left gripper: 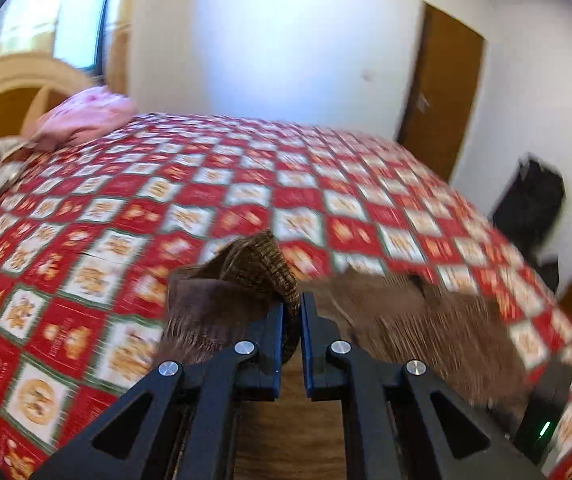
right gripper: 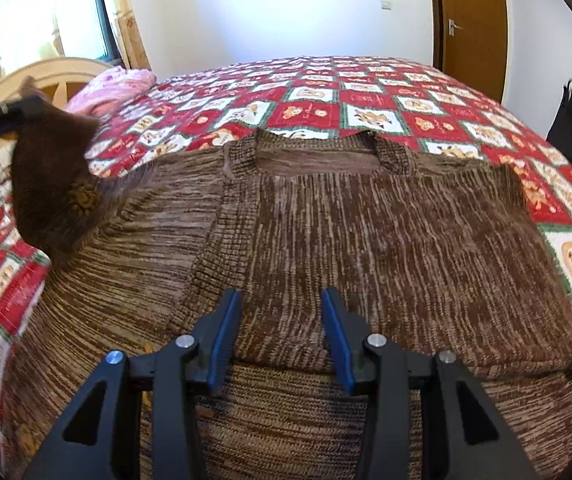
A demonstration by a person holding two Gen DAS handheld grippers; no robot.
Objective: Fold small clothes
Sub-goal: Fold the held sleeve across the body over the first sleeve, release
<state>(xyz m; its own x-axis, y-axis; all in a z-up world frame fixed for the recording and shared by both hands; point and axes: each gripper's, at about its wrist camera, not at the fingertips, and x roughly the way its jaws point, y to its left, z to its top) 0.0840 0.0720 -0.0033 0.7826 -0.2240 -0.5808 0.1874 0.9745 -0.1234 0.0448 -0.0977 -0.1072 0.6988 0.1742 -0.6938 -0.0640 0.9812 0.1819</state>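
Two grippers were over the bed: the left gripper (left gripper: pixel 293 312) had its jaws clamped tight on a ribbed edge of the brown knit sweater (right gripper: pixel 326 220), lifting that part up off the left side, while the right gripper (right gripper: pixel 281 336) hovered above the near hem, jaws partly spread with nothing pinched. Most of the sweater lay flat on the red checked bedspread (right gripper: pixel 366 92), pink pillow (right gripper: pixel 117 84) at the far left.

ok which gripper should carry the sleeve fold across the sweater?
Left. The left gripper is already shut on the sleeve, lifted off the bedspread. The right gripper hovers open above the sweater, holding nothing.
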